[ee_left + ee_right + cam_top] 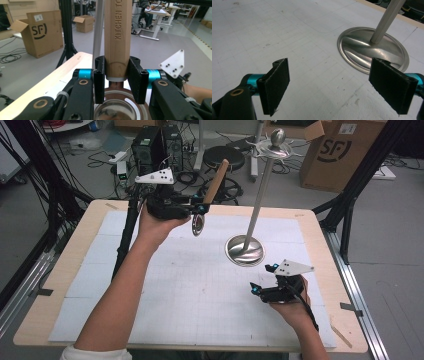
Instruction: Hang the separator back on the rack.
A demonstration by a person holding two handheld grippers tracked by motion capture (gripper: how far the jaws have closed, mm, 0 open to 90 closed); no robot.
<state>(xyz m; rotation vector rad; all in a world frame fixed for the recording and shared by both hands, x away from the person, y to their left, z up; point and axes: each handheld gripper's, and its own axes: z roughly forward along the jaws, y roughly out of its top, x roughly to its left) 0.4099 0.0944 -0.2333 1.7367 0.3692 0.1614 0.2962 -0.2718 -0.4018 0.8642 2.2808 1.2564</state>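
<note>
A kitchen utensil with a wooden handle [216,181] and a round metal head [198,224] is held above the table's far left part. My left gripper [202,206] is shut on the handle's lower end [117,62], just above the metal head [116,110]; the handle points up and away. A tall metal stand [262,190] with hooks at its top [274,149] rises from a round base [245,251] right of centre. My right gripper [262,278] hovers low near the front right, open and holding nothing, with the base [372,48] just beyond its jaws [337,85].
White gridded paper [190,290] covers the wooden table [75,240]. A black tripod leg [126,237] leans over the left side. Cardboard boxes [336,150], cables and computer cases [150,147] sit on the floor behind the table.
</note>
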